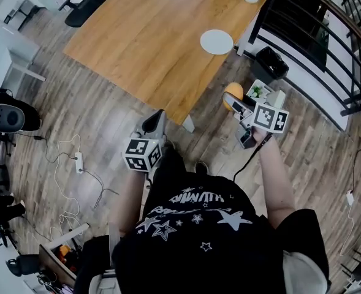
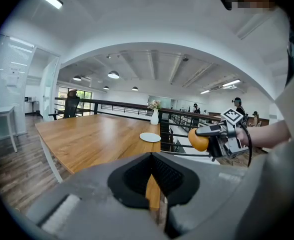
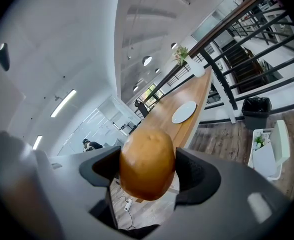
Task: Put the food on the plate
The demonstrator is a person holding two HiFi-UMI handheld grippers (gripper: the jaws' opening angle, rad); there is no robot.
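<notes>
Between right gripper (image 3: pixel 147 176) jaws: potato (image 3: pixel 147 163)

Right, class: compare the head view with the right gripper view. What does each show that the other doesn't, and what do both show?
Only the head view: the left gripper, the person's black shirt and the cables on the floor.
Only the right gripper view: ceiling lights, a distant person, and, close up, the pads pressed on both sides of the orange-brown food.
Both: the right gripper holding that food, the empty white plate on the wooden table, the black bin.
</notes>
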